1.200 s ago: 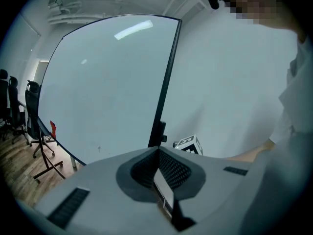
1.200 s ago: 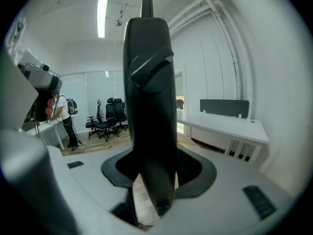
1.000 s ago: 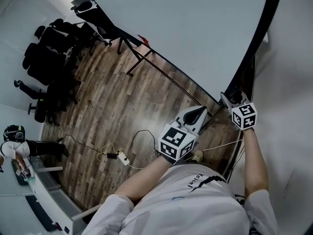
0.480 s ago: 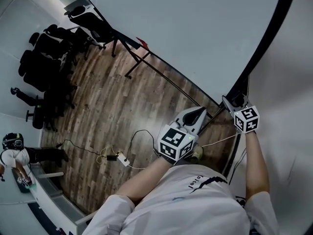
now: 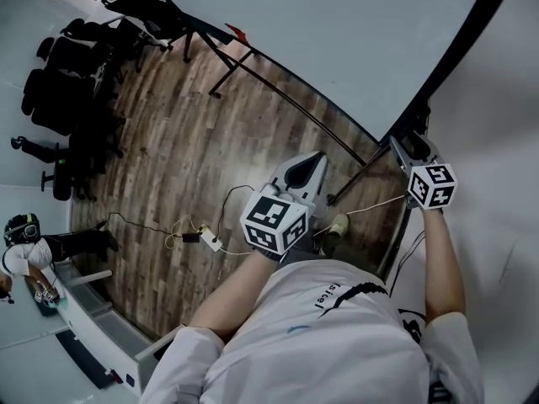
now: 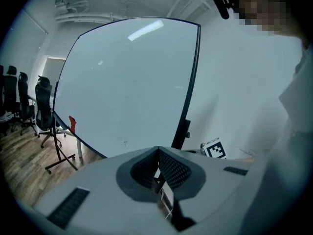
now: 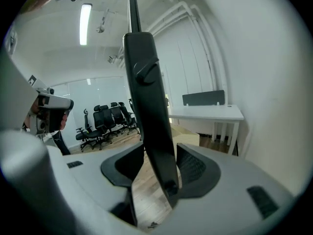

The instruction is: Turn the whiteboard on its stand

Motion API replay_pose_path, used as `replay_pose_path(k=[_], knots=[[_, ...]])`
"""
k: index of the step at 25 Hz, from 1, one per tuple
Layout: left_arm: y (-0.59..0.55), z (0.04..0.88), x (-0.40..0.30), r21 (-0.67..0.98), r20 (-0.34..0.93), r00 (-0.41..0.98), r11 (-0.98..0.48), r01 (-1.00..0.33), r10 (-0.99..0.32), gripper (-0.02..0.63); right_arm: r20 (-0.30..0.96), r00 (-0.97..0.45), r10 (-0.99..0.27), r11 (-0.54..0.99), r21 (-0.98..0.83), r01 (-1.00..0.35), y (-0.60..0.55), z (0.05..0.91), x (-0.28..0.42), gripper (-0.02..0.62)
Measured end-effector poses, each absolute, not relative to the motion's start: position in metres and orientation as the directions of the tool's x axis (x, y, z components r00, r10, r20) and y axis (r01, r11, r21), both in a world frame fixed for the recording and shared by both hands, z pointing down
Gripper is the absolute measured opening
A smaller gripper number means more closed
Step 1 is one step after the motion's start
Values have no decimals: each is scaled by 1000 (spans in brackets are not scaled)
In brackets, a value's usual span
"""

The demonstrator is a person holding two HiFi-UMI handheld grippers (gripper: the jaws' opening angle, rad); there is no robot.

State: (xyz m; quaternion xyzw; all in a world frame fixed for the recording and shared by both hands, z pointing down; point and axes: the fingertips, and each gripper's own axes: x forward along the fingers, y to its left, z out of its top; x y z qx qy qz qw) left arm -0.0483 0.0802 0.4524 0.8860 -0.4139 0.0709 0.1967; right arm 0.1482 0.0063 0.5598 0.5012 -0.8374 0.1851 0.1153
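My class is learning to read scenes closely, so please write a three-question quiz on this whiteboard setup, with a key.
1. True or false: the left gripper is clamped on the whiteboard.
2. What stands between the right gripper's jaws? A) a marker B) the whiteboard's black frame edge C) a cup
3. What is the floor made of?
Key: 1 false; it is shut on nothing, apart from the board. 2 B; the jaws are opening around it. 3 wood planks.
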Motion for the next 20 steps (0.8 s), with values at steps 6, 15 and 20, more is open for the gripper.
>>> replay_pose_path(k=[6, 15, 20], knots=[[82, 463, -81, 293, 298, 623, -552, -781, -723, 11, 491, -455, -743, 373, -262, -890, 56, 599, 144, 195], [116, 475, -97, 304, 301, 708, -639, -707, -639, 11, 334, -546, -768, 474, -277, -836, 91, 518, 12, 57], [133, 473, -116, 332, 274, 747, -670, -664, -605, 11, 242, -506, -828, 447, -258, -856, 100, 476, -33, 32]])
